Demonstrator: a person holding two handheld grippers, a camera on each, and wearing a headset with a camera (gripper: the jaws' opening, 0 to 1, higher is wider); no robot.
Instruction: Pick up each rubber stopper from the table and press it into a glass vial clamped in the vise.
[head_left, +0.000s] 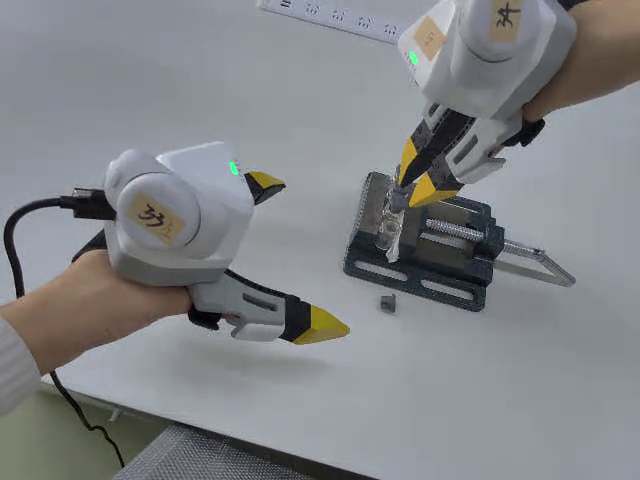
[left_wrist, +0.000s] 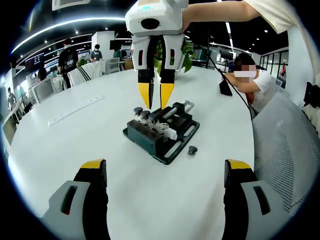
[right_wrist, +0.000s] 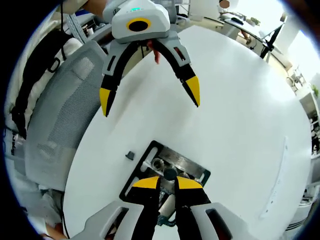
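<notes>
Rubber stoppers showed in two places: one loose stopper (head_left: 388, 303) lay on the white worktop (head_left: 250, 90) just beside the base of the dark vise (head_left: 450, 275). At least two seated stoppers (left_wrist: 138, 110) capped glass vials (head_left: 386, 238) clamped upright in a row between the vise's plates. In the right gripper view, one open vial (right_wrist: 159, 163) stood with its mouth bare. Next to it, a dark stopper (right_wrist: 170, 173) sat right at the yellow tips. The right hand-held gripper (head_left: 415, 192) pointed steeply down over the vials, its jaws drawn close with a narrow gap between them; whether they pinched that dark stopper I could not tell. The left hand-held gripper (head_left: 298, 253) hung well apart from the vise, over bare worktop, its jaws spread wide and empty. A power strip (head_left: 330, 15) lay at the far side of the worktop, and a black cable (head_left: 20, 230) trailed from the rear of the left hand-held gripper.
</notes>
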